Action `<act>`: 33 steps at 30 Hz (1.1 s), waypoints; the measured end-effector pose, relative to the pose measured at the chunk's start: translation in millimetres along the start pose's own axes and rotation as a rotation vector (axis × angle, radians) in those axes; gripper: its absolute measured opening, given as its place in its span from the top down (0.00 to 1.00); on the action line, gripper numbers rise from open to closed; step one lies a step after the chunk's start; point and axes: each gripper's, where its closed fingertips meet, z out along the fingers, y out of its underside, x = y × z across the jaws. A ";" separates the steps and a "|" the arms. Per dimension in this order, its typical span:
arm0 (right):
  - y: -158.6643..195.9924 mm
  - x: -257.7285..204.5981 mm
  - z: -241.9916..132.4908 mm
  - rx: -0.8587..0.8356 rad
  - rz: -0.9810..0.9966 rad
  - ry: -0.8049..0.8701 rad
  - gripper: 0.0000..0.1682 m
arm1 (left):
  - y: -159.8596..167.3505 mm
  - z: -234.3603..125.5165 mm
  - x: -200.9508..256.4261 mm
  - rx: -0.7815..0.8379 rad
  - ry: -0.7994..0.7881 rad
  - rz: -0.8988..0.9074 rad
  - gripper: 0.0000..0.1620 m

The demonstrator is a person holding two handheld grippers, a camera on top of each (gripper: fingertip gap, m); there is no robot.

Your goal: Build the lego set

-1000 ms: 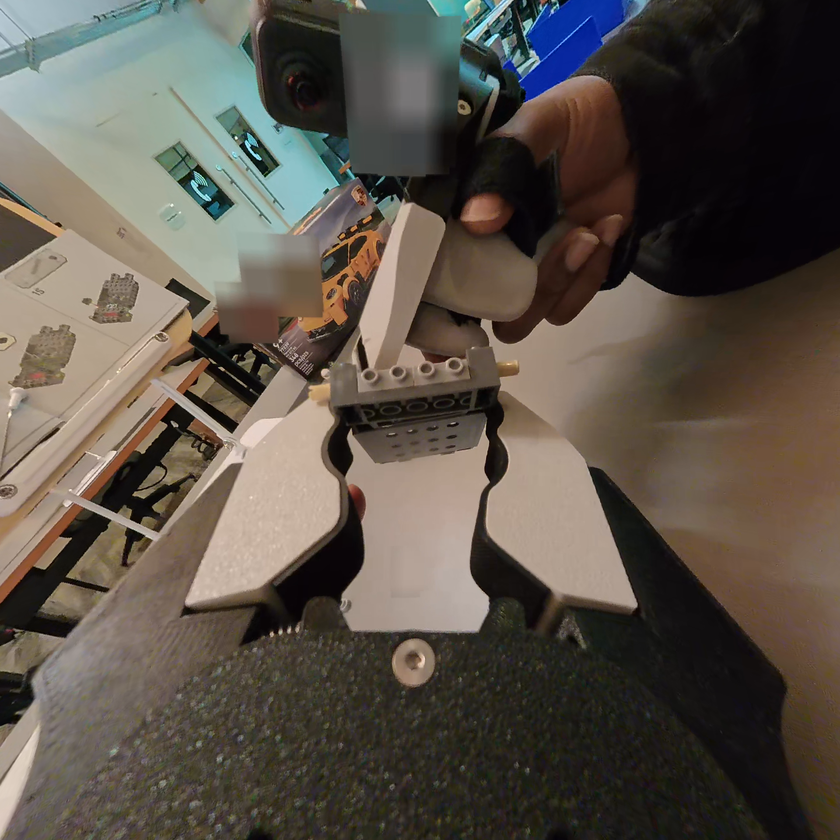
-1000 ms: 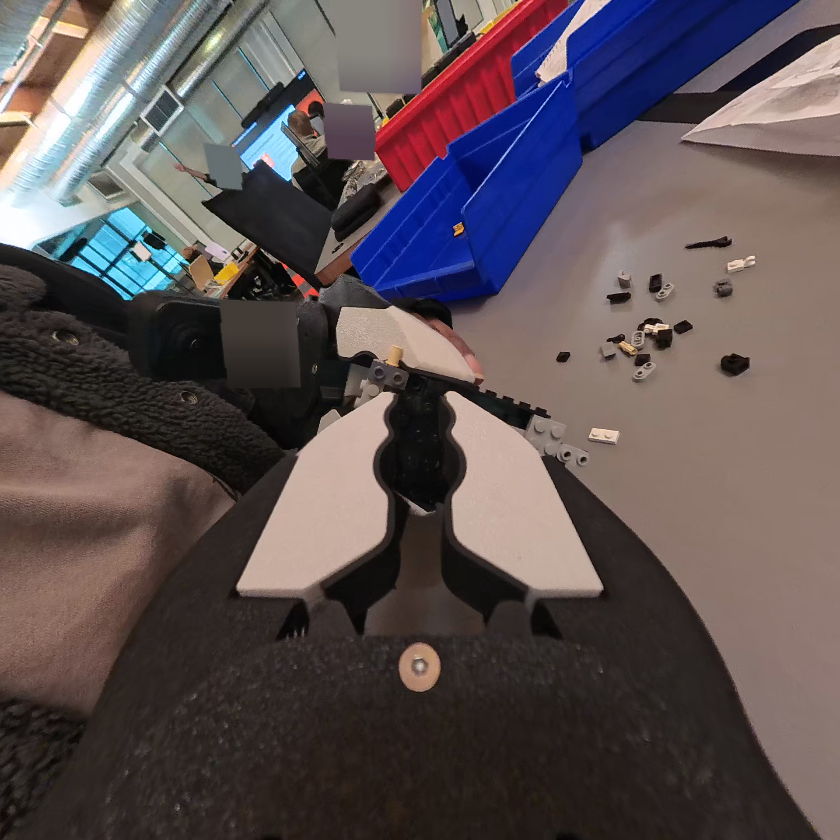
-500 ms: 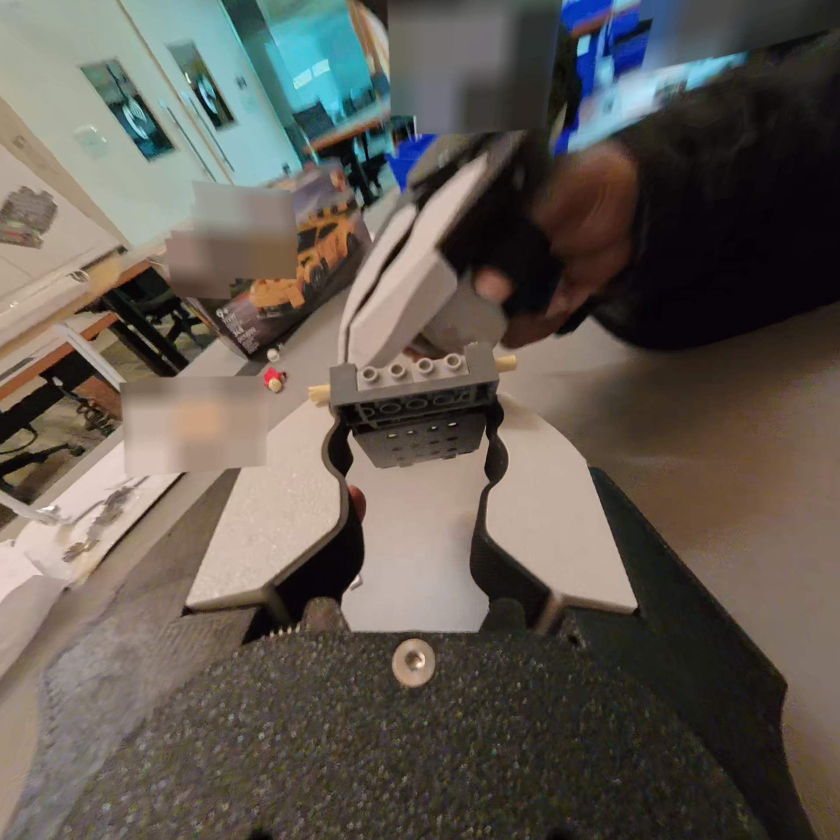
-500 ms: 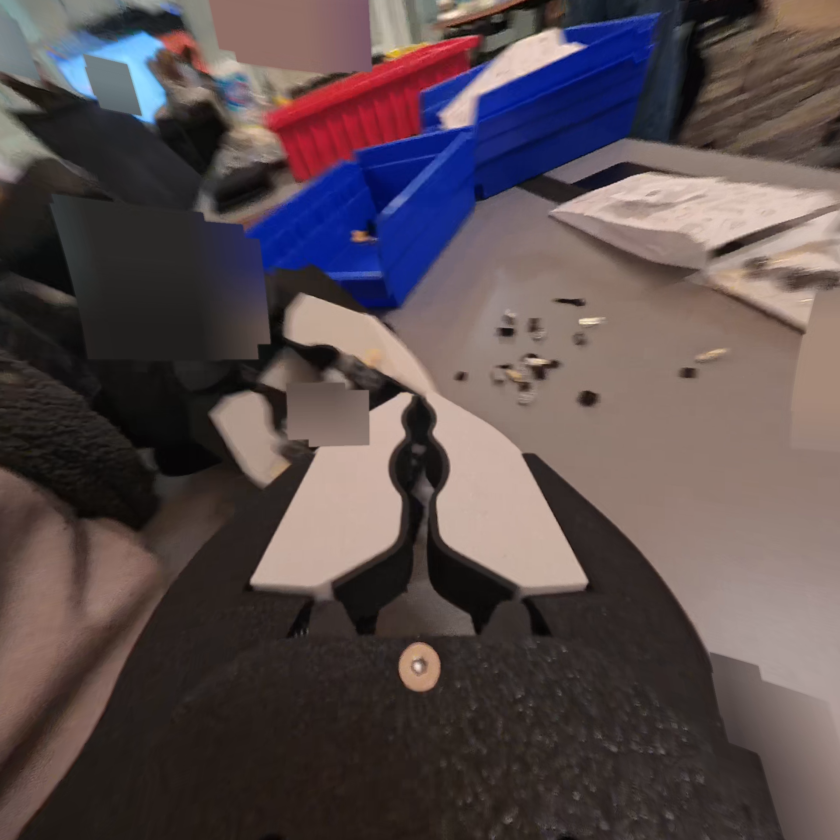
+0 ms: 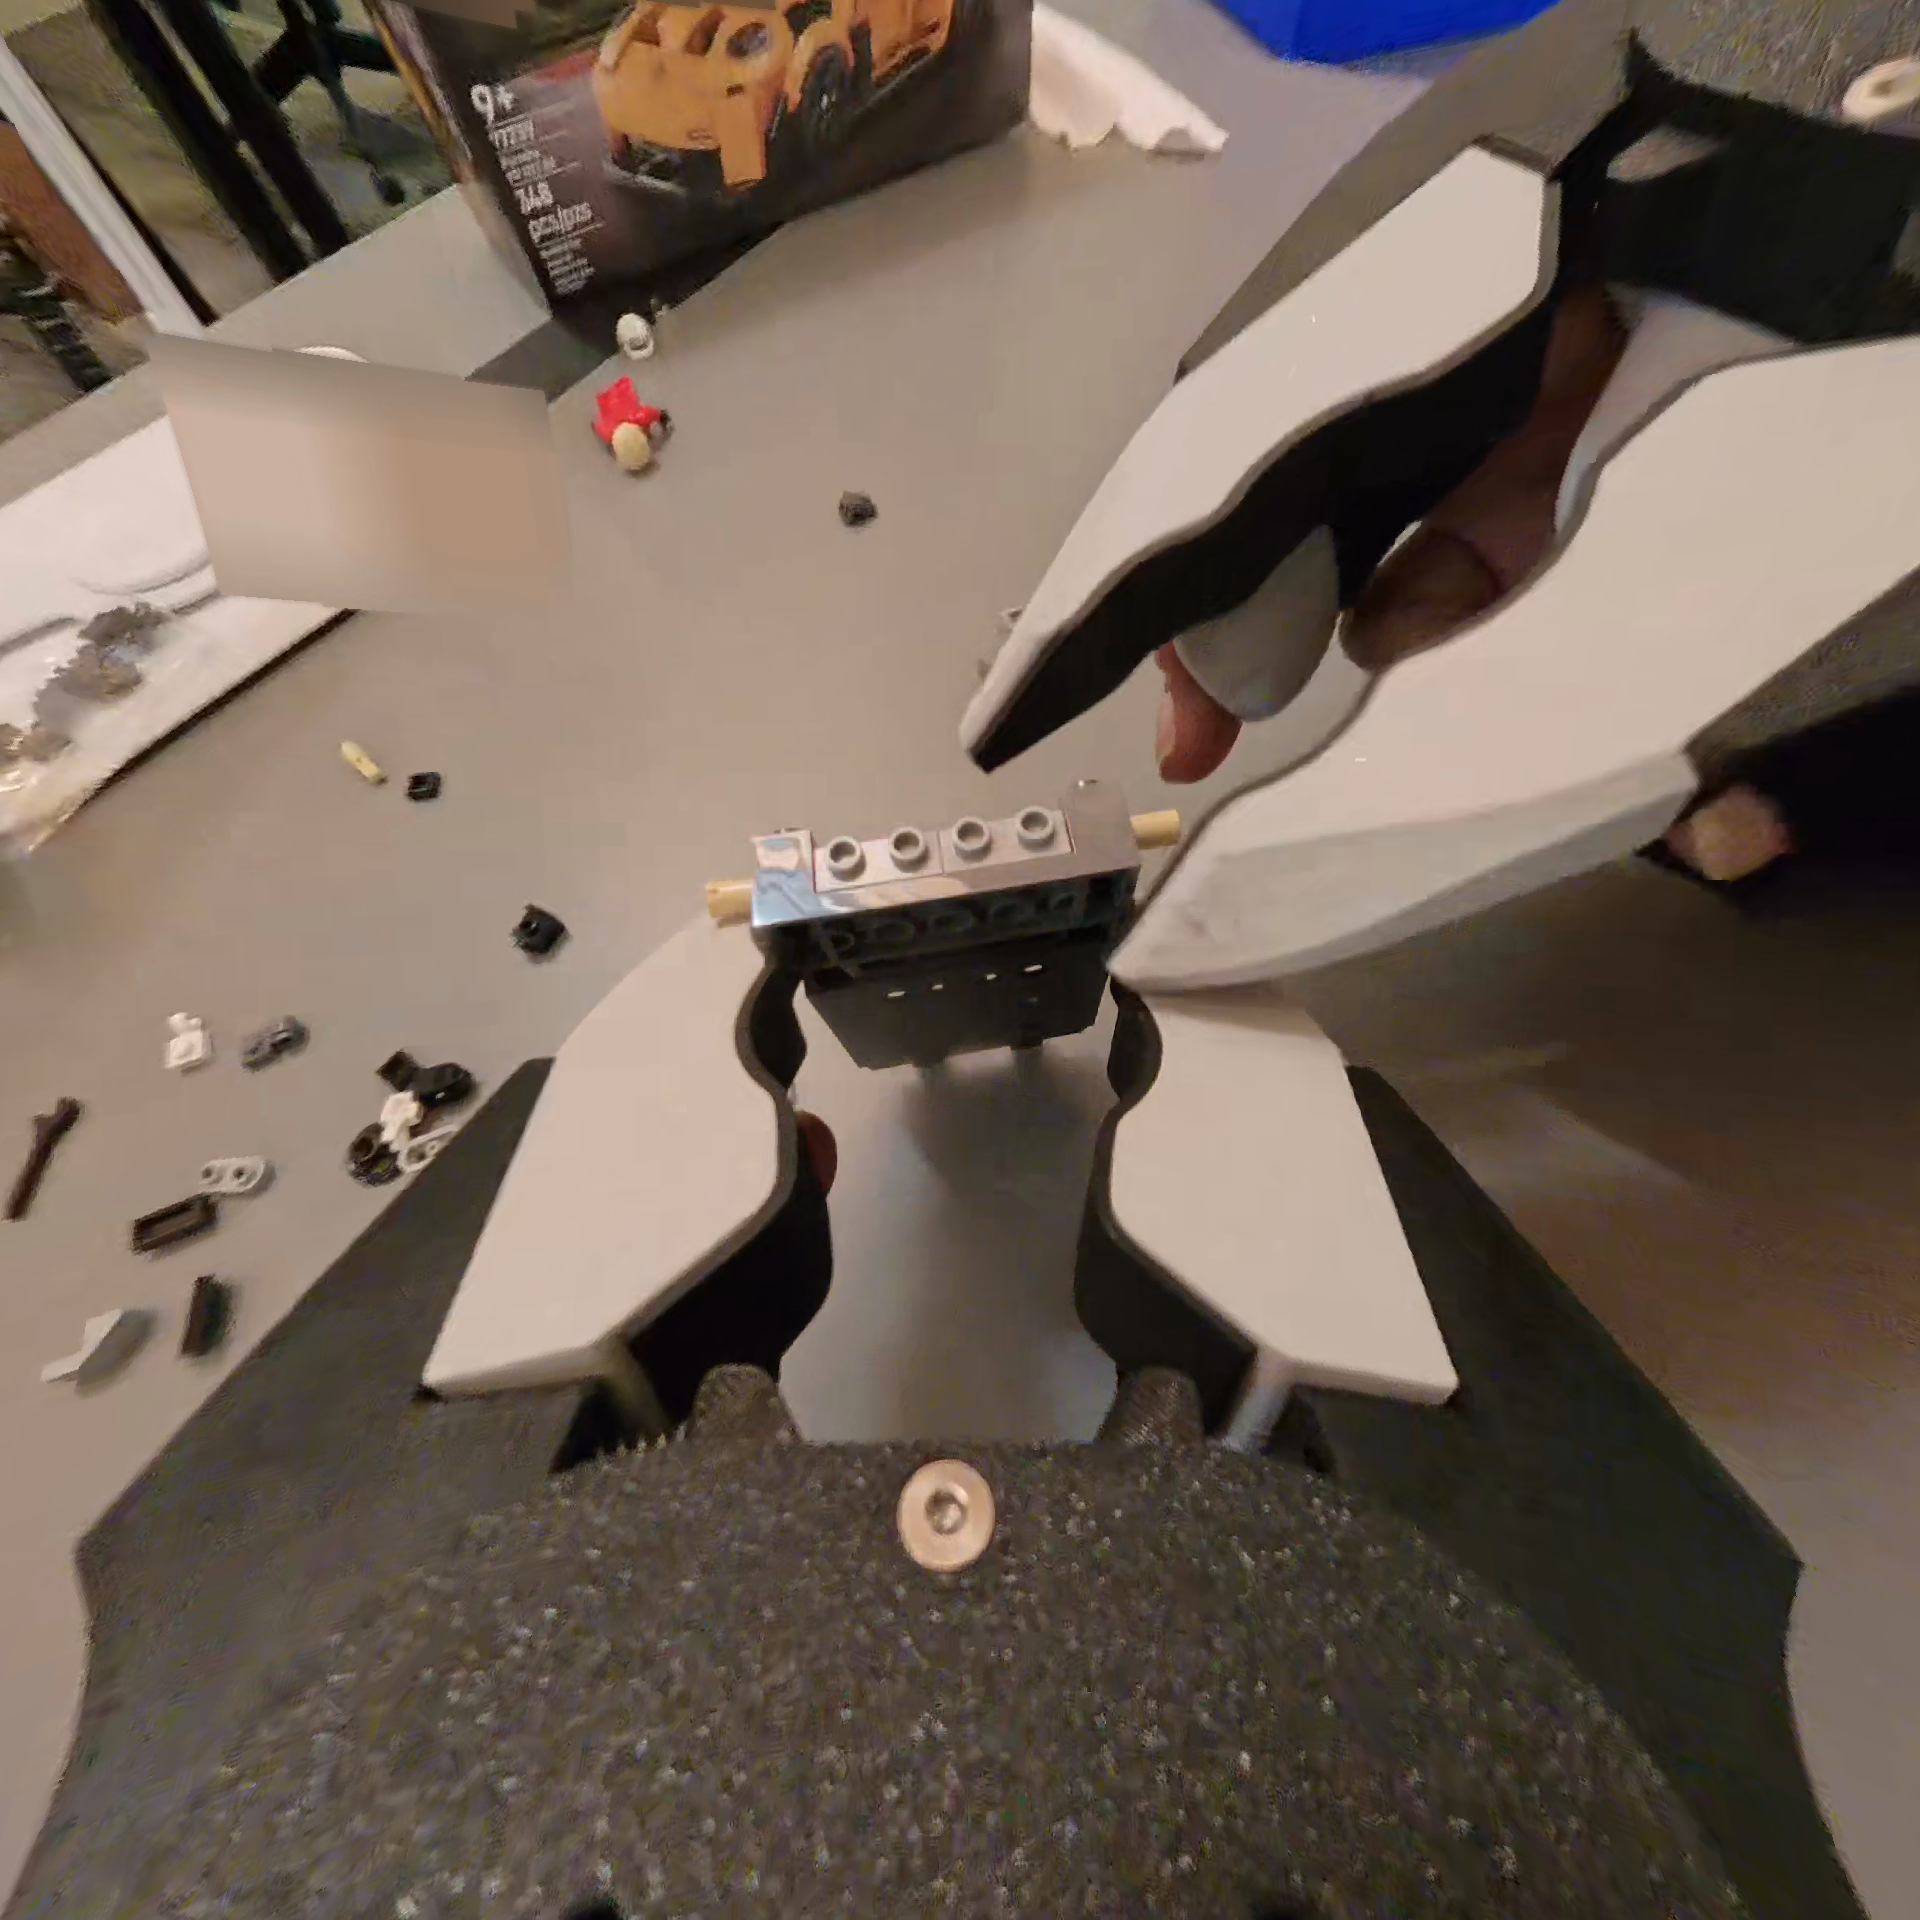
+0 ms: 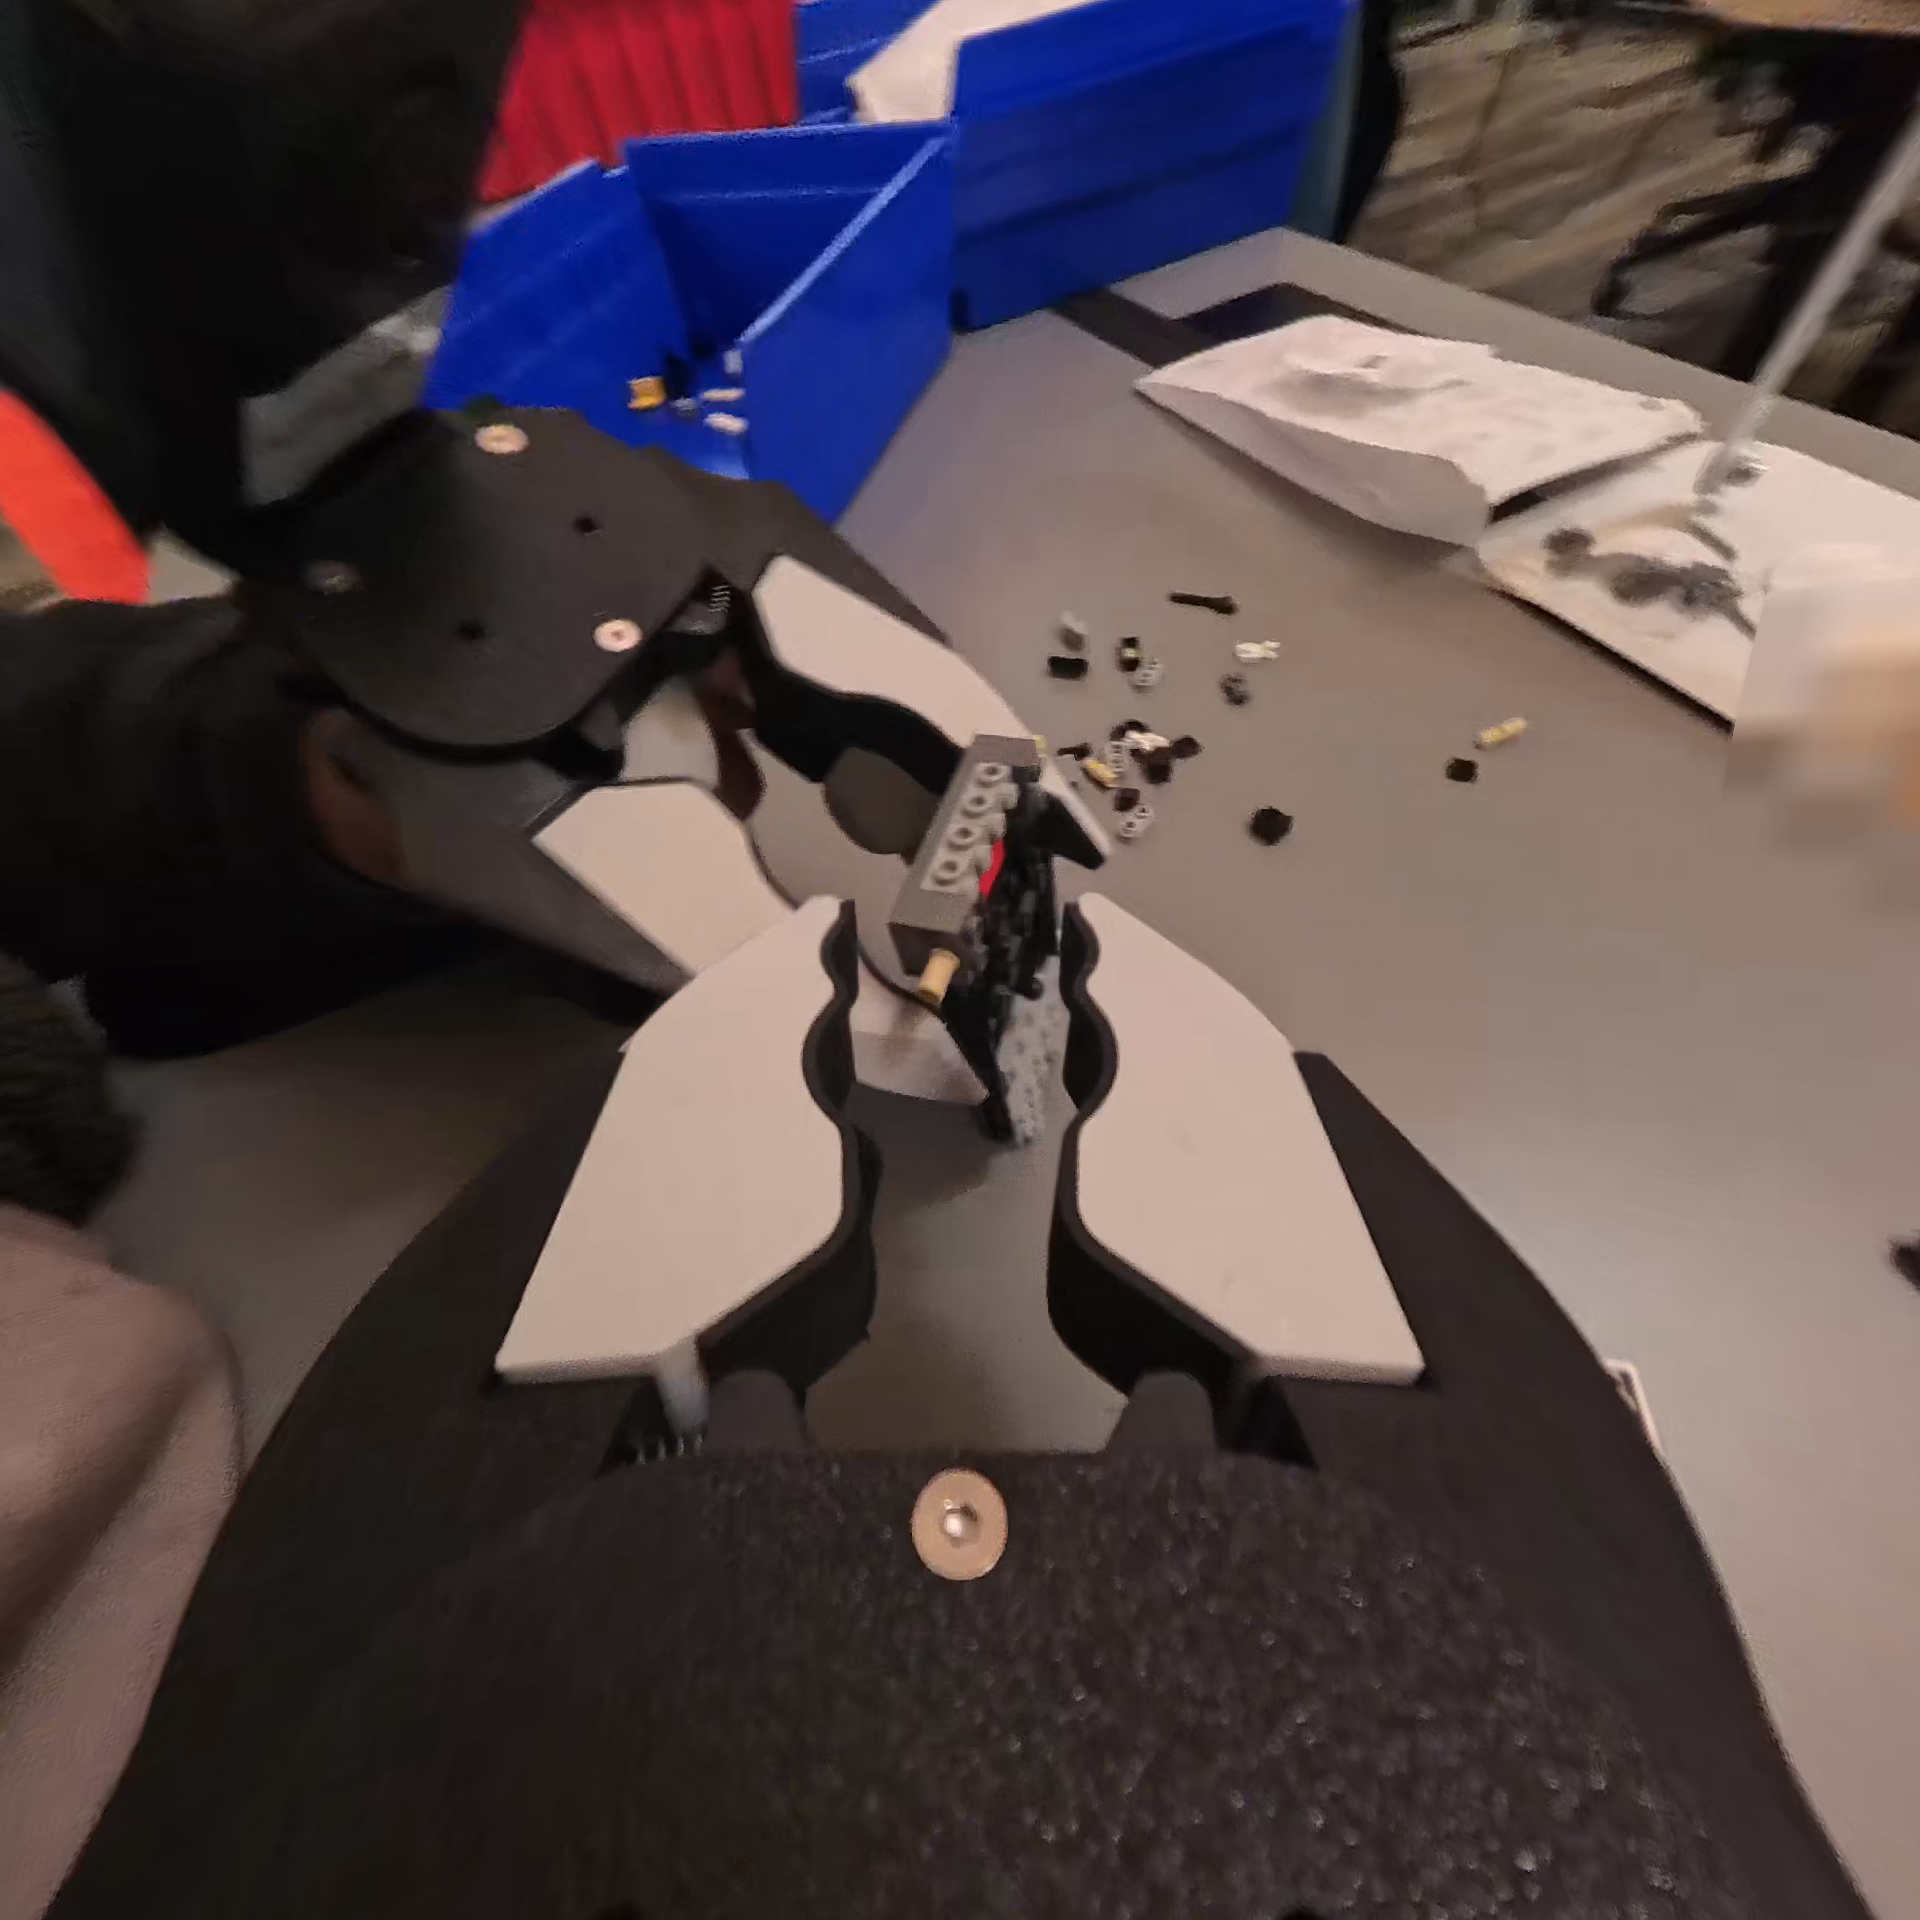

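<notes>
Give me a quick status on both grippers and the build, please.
Left gripper shut on the build, held above the table. Right gripper open, jaws straddling the build, not gripping. Loose pieces lie clear, nothing in the way.

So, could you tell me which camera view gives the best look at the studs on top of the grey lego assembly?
The left wrist view: the lego assembly, clamped in the left gripper, faces the camera squarely, its stud row sharp. The right wrist view shows it edge-on and blurred, between the open right gripper's fingers.

Grey table (image 5: 935, 343) carries loose bricks (image 5: 405, 1122), a box (image 5: 727, 125), bins (image 6: 790, 270).
</notes>
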 end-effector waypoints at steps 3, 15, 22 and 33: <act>5.3 5.5 4.8 -0.027 0.033 0.050 0.79 | 3.2 0.1 -1.4 -0.042 -0.043 0.032 0.64; 9.5 -0.3 5.3 -0.083 -0.008 0.047 0.91 | 3.8 0.4 -4.1 -0.057 -0.073 0.107 0.65; 2.6 -2.8 0.1 -0.030 0.001 0.028 0.91 | -5.8 -0.8 -2.3 0.042 -0.056 0.156 0.65; -47.4 5.9 -39.2 0.187 -0.004 -0.204 0.91 | -49.6 -30.7 24.0 0.493 0.118 0.252 0.65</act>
